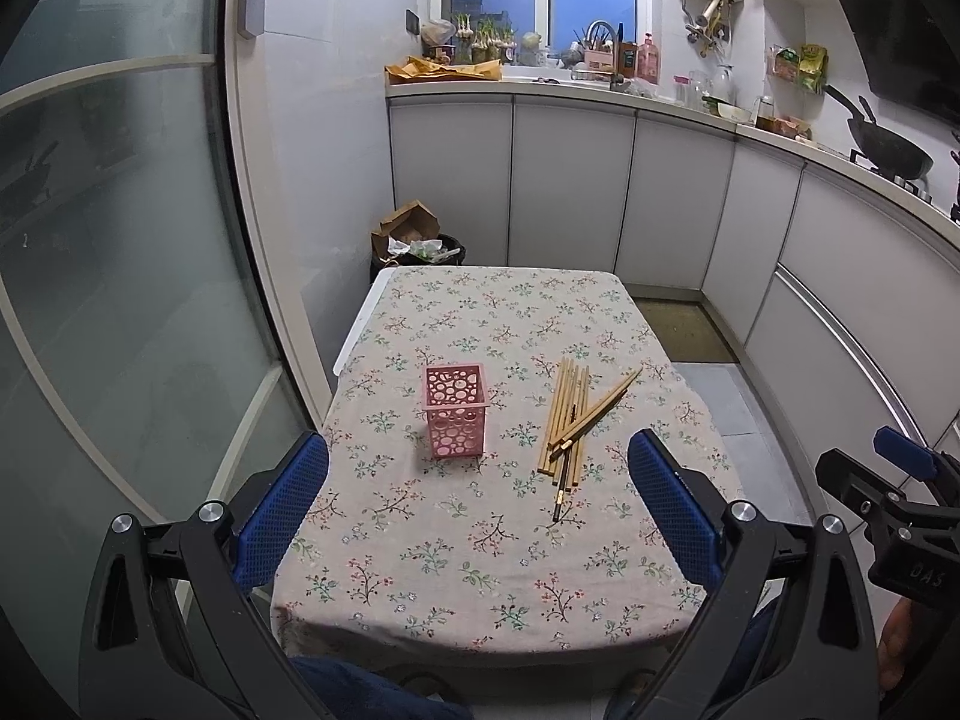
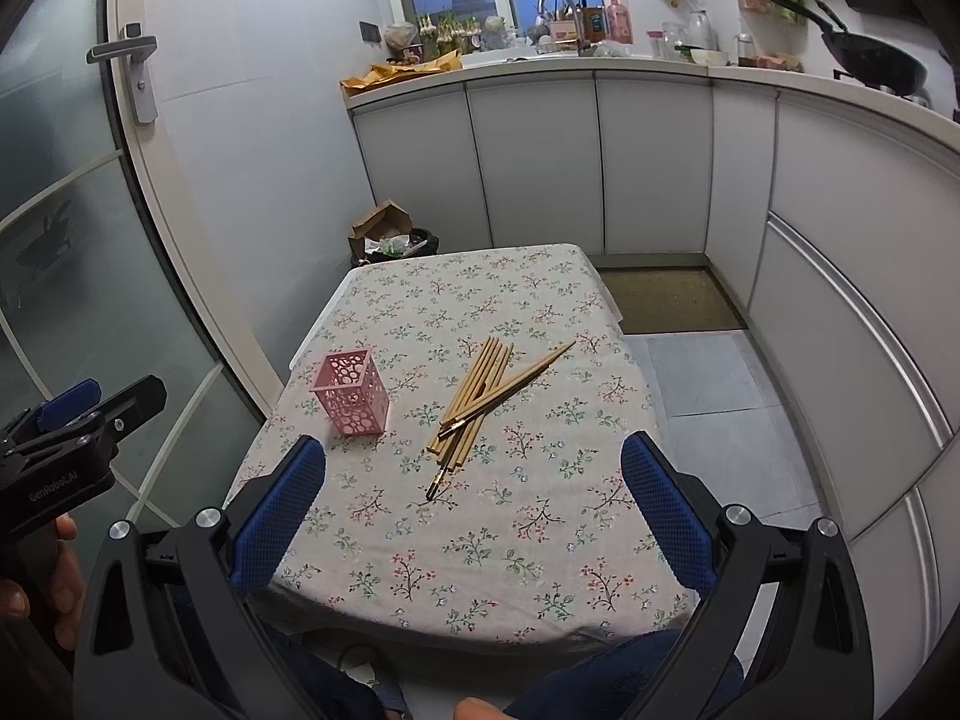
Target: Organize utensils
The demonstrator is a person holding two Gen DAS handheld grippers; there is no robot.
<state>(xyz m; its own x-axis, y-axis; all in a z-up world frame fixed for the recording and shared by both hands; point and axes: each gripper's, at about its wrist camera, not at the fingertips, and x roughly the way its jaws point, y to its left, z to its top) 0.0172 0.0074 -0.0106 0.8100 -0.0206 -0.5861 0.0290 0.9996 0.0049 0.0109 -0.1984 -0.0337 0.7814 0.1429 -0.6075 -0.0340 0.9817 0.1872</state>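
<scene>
With both the left gripper [image 1: 478, 507] and right gripper [image 2: 474, 507] held spread and empty, the light, stiff, slippery chopsticks [image 1: 567, 420], piled mid-table beside the pink holder [image 1: 454, 411], are best pinched mid-length.

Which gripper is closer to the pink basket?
Left, probably. The left gripper hangs open just in front of the basket. The right gripper is open too, farther right, in front of the chopsticks.
</scene>
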